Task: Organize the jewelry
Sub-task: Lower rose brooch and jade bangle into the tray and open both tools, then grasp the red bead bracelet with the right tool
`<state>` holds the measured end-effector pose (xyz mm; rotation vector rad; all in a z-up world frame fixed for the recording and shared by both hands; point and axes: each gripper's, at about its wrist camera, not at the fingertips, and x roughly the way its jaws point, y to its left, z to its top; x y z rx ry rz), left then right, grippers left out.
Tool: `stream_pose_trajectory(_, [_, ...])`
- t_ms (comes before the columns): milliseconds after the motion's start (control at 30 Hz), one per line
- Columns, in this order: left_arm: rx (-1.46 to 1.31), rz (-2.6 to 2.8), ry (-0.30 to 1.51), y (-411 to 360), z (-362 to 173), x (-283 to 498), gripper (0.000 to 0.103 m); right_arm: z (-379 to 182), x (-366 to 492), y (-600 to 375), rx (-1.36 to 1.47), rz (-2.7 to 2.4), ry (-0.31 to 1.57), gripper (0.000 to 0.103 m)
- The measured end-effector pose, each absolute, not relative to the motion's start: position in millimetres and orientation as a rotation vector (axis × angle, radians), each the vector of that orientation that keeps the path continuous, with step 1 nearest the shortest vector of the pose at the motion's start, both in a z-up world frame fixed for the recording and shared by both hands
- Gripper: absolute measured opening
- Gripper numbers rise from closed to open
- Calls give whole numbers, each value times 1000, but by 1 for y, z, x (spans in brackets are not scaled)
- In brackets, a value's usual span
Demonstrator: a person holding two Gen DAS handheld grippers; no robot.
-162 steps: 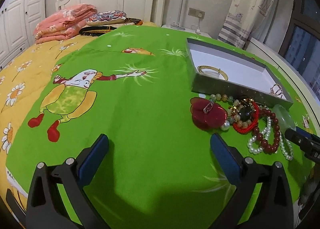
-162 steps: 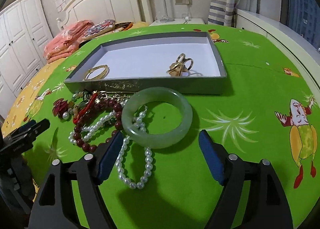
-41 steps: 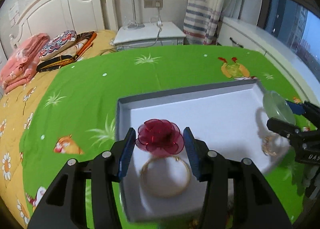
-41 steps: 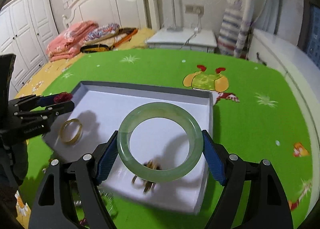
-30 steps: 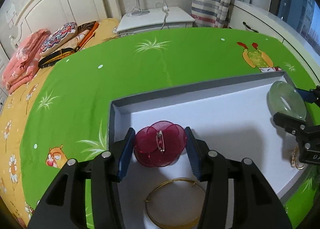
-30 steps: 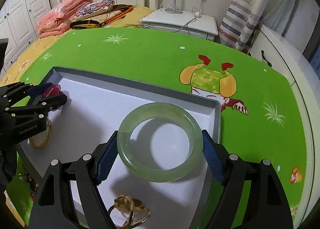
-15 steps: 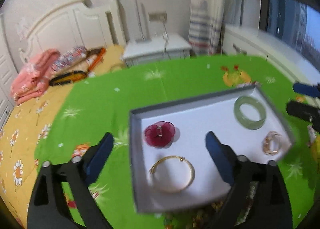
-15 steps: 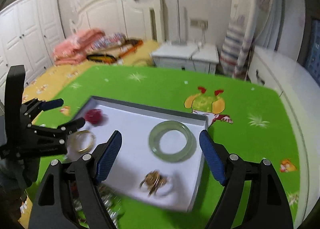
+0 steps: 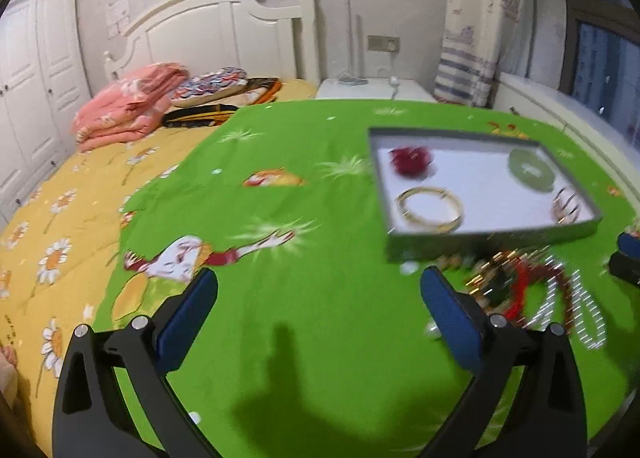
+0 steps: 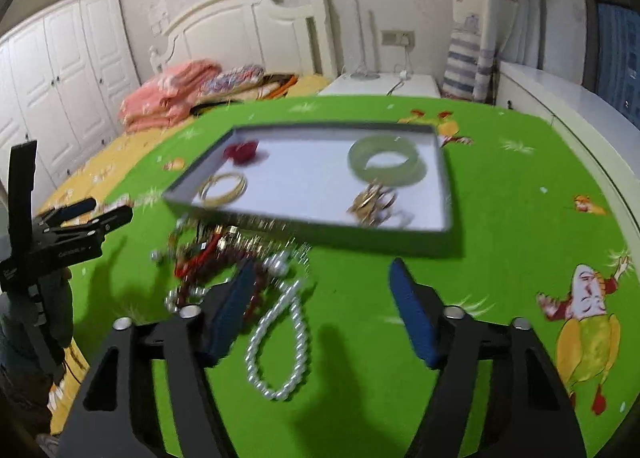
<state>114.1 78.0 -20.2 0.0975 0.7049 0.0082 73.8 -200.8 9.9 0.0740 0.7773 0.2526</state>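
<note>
A grey tray (image 9: pixel 480 246) (image 10: pixel 312 232) lies on the green blanket. It holds a red flower brooch (image 9: pixel 410 159) (image 10: pixel 242 149), a jade bangle (image 9: pixel 514 161) (image 10: pixel 360 161), a gold bangle (image 10: pixel 240 181) and gold rings (image 10: pixel 372 203). In front of it sits a blurred pile of bead necklaces (image 9: pixel 520 290) (image 10: pixel 208 254) with a pearl strand (image 10: pixel 276 394). My left gripper (image 9: pixel 319 280) hovers left of the pile, jaws opening and empty. My right gripper (image 10: pixel 322 266) hangs over the blanket beside the pearls, jaws closing with nothing between them.
The green cartoon blanket (image 9: pixel 280 338) covers a yellow daisy quilt (image 9: pixel 48 225). Folded pink bedding (image 9: pixel 128 105) and cushions lie by the white headboard (image 9: pixel 224 25). A nightstand (image 10: pixel 384 83) stands behind, wardrobes (image 10: pixel 60 89) at left, and a white sill (image 10: pixel 560 97) at right.
Both grippers released their pieces into the tray and pulled back towards the near edge. The left jaws spread wide after dropping the brooch, and the right jaws narrowed after leaving the jade bangle.
</note>
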Motion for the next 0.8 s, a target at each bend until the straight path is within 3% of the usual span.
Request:
stream_pose_trajectory(167, [49, -8, 731, 89, -30, 118, 98, 3, 76, -172, -1, 285, 806, 38])
stream_pose_trajectory(367, [15, -58, 775, 90, -35, 126, 98, -9, 84, -151, -54, 297, 868, 27])
stream_pose_trajectory(800, [-25, -127, 795, 93, -38, 129, 98, -18, 92, -137, -110, 291, 894, 22])
